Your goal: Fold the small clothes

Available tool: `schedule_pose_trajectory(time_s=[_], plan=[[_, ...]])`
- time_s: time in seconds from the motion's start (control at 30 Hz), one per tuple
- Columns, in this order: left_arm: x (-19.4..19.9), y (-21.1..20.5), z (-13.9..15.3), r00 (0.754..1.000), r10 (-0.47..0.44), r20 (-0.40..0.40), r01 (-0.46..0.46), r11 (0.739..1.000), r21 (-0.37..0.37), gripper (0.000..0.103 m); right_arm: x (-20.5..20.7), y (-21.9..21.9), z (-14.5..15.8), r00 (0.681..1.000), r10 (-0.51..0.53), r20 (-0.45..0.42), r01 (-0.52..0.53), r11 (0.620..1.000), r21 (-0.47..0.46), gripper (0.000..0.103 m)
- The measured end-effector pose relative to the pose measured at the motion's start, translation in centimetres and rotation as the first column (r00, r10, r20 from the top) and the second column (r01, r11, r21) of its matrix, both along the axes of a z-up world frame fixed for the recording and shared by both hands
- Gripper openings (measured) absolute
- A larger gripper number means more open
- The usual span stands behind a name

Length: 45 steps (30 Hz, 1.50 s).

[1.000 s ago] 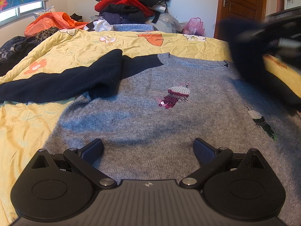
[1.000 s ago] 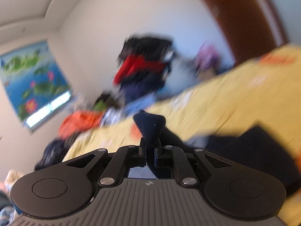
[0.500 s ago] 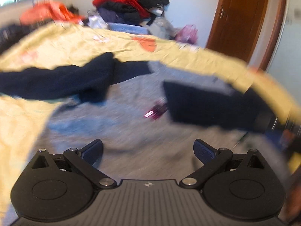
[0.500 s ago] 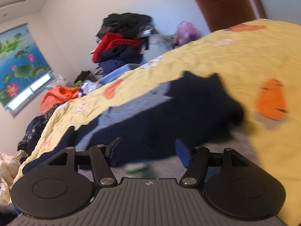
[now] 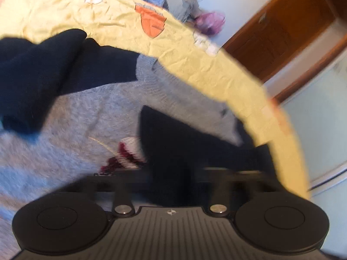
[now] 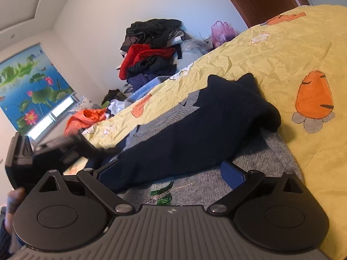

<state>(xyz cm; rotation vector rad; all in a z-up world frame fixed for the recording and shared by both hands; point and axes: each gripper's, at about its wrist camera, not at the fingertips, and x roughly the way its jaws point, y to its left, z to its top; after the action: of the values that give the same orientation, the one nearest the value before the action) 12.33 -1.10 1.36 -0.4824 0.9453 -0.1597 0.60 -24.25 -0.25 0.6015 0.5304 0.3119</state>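
Observation:
A grey sweater (image 5: 71,130) with navy sleeves and sequin birds lies flat on a yellow bedspread (image 5: 195,56). Its right navy sleeve (image 6: 206,134) is folded across the grey body (image 6: 256,164). It also shows in the left wrist view (image 5: 184,143). The left sleeve (image 5: 43,71) lies folded at the upper left. My left gripper (image 5: 171,171) looks closed on the end of the right sleeve; the view is blurred. It shows in the right wrist view (image 6: 91,149) at the sleeve's cuff. My right gripper (image 6: 171,171) is open and empty over the sweater.
A pile of red and black clothes (image 6: 149,49) stands at the far wall. An orange bag (image 6: 86,117) and a pink bag (image 6: 223,30) lie beyond the bed. A brown door (image 5: 279,26) is at the right. The bed edge (image 5: 288,143) is close.
My right gripper has let go of the right sleeve, which now lies across the sweater. My left gripper has swung right and closed on that sleeve's end.

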Motion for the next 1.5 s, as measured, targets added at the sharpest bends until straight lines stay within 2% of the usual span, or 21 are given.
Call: schedule_pose_trajectory(time_s=[0.13, 0.2, 0.3, 0.4, 0.53, 0.67, 0.73, 0.8, 0.9, 0.97, 1.03, 1.07, 1.1, 1.13, 1.2, 1.23, 1.27, 1.3, 1.37, 1.43, 1.5], plan=[[-0.7, -1.1, 1.2, 0.994, -0.070, 0.082, 0.056, 0.985, 0.163, 0.006, 0.1, 0.2, 0.0, 1.000, 0.010, 0.002, -0.010, 1.000, -0.008, 0.099], [-1.5, -1.3, 2.9, 0.981, -0.102, 0.165, 0.060, 0.968, 0.242, 0.006, 0.0, 0.2, 0.1, 1.000, 0.010, 0.003, -0.010, 1.000, -0.007, 0.099], [-2.5, 0.2, 5.4, 0.959, -0.102, 0.263, 0.022, 0.957, 0.290, 0.006, 0.0, 0.2, 0.0, 1.000, 0.010, 0.004, -0.010, 1.000, -0.005, 0.099], [-2.4, 3.0, 5.1, 0.968, -0.043, 0.249, -0.038, 0.949, 0.312, 0.006, 0.0, 0.2, 0.0, 1.000, 0.011, 0.005, -0.011, 1.000, -0.006, 0.100], [-1.9, 5.4, 1.0, 0.995, 0.003, 0.104, -0.034, 0.952, 0.303, 0.005, 0.0, 0.2, 0.0, 1.000, 0.011, 0.004, -0.011, 1.000, -0.008, 0.100], [-2.9, 5.4, -0.5, 0.982, -0.003, 0.187, -0.057, 0.948, 0.313, 0.006, -0.1, 0.2, 0.2, 1.000, 0.012, 0.000, -0.012, 1.000, -0.024, 0.099], [-3.5, 5.7, -0.8, 0.974, -0.003, 0.225, -0.065, 0.953, 0.296, 0.006, -0.2, 1.0, 1.2, 1.000, 0.009, -0.016, -0.011, 0.995, -0.100, 0.098], [-4.3, 5.9, -1.4, 0.961, -0.023, 0.275, -0.061, 0.954, 0.293, 0.006, -0.4, 2.0, 3.1, 0.998, 0.046, 0.049, -0.038, 0.987, -0.155, 0.099], [-3.9, 6.7, -1.3, 0.962, 0.013, 0.272, -0.072, 0.975, 0.210, 0.007, 1.5, 3.4, 5.9, 0.988, 0.086, 0.132, -0.049, 0.964, -0.263, 0.102], [-3.7, 7.0, -1.5, 0.961, 0.030, 0.275, -0.078, 0.983, 0.164, 0.007, 4.4, 4.6, 5.9, 0.989, 0.101, 0.104, -0.054, 0.925, -0.377, 0.102], [-3.6, 7.3, -1.7, 0.960, 0.042, 0.276, -0.082, 0.987, 0.135, 0.008, 7.7, 5.4, 4.3, 0.998, 0.068, -0.005, -0.062, 0.870, -0.488, 0.101], [-3.8, 7.3, -1.5, 0.961, 0.045, 0.274, -0.087, 0.986, 0.142, 0.009, 9.1, 5.6, 3.2, 0.996, 0.054, -0.072, -0.083, 0.853, -0.516, 0.100], [-4.1, 7.0, -1.2, 0.960, 0.045, 0.277, -0.095, 0.981, 0.172, 0.013, 10.1, 5.5, 2.2, 0.991, 0.052, -0.124, -0.110, 0.844, -0.525, 0.103], [-4.6, 6.6, -0.7, 0.957, 0.048, 0.285, -0.112, 0.970, 0.214, 0.015, 9.7, 5.6, 1.7, 0.995, 0.070, -0.075, -0.100, 0.826, -0.555, 0.103], [-5.5, 5.7, 0.5, 0.939, 0.039, 0.342, -0.139, 0.952, 0.273, 0.025, 9.5, 5.9, 1.4, 0.994, 0.079, -0.076, -0.109, 0.808, -0.579, 0.103], [-5.8, 5.4, 1.1, 0.925, 0.033, 0.378, -0.147, 0.950, 0.277, 0.028, 9.3, 6.1, 1.1, 0.994, 0.077, -0.078, -0.108, 0.806, -0.582, 0.103], [-5.7, 5.2, 1.8, 0.915, 0.036, 0.403, -0.154, 0.952, 0.265, 0.038, 9.2, 6.2, 1.1, 0.994, 0.076, -0.078, -0.108, 0.803, -0.587, 0.103], [-5.2, 5.1, 2.2, 0.910, 0.038, 0.413, -0.151, 0.958, 0.244, 0.059, 9.2, 6.4, 1.2, 0.994, 0.074, -0.079, -0.107, 0.798, -0.593, 0.103], [-3.4, 5.0, 2.4, 0.920, 0.020, 0.392, -0.114, 0.969, 0.219, 0.086, 9.1, 6.6, 1.1, 0.994, 0.073, -0.081, -0.107, 0.787, -0.607, 0.103], [-1.3, 5.0, 1.5, 0.942, 0.020, 0.334, -0.096, 0.973, 0.212, 0.085, 9.1, 6.6, 1.1, 0.994, 0.073, -0.082, -0.108, 0.788, -0.607, 0.103], [0.5, 5.6, -0.4, 0.971, 0.012, 0.238, -0.055, 0.984, 0.172, 0.085, 9.5, 6.5, 1.3, 0.994, 0.073, -0.082, -0.108, 0.790, -0.603, 0.103]])
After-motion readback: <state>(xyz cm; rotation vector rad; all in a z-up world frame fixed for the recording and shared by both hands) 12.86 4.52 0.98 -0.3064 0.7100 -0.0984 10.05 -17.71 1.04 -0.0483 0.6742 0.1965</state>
